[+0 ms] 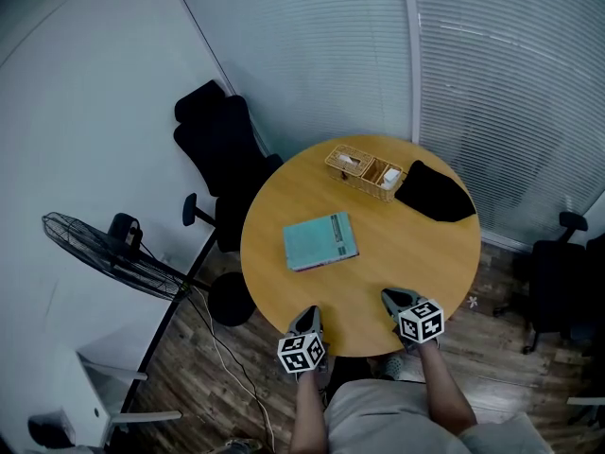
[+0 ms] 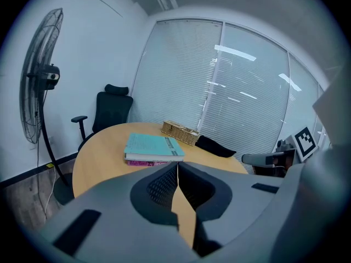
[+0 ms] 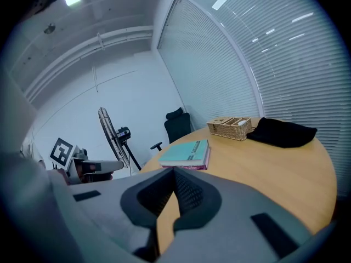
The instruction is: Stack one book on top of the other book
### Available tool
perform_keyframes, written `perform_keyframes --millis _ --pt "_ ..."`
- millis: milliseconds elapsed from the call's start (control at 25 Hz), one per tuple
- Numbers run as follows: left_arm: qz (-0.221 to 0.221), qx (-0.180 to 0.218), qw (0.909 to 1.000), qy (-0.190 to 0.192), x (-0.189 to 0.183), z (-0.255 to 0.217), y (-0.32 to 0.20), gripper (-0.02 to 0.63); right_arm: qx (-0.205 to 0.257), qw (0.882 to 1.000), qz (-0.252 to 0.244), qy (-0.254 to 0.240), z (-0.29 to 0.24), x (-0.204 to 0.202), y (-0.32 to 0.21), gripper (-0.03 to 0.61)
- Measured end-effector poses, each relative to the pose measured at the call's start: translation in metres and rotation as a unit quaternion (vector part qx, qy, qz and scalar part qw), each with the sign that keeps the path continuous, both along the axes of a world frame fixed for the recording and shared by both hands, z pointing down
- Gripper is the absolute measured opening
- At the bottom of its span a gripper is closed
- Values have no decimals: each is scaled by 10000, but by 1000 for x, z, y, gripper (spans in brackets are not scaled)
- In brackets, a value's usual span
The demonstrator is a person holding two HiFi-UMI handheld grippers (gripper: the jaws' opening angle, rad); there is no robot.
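A teal book (image 1: 320,241) lies on top of a pink book in the middle of the round wooden table (image 1: 302,291). The pink book's spine (image 2: 143,163) shows under the teal book (image 2: 153,146) in the left gripper view, and its edge (image 3: 193,167) under the teal book (image 3: 186,153) in the right gripper view. My left gripper (image 1: 309,318) hovers at the table's near edge, shut and empty. My right gripper (image 1: 395,300) sits to its right, also shut with nothing between its jaws. Both are well short of the books.
A wicker basket (image 1: 364,170) with small items stands at the table's far side beside a black cloth (image 1: 435,193). A black office chair (image 1: 222,149) is behind the table, a standing fan (image 1: 99,244) at the left, another chair (image 1: 558,282) at the right.
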State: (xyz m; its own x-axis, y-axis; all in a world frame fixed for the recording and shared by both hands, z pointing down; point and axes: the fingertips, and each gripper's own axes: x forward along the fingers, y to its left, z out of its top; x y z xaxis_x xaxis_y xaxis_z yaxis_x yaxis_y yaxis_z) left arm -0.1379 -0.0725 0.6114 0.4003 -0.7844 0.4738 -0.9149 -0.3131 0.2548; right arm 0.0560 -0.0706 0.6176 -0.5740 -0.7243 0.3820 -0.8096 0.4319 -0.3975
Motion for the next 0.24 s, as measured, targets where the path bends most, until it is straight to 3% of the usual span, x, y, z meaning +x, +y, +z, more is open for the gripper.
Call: perform_keyframes --millis 240 --pt "-21 -44 10000 -2 2 1 -3 29 -11 10000 37 19 -1 5 -1 21"
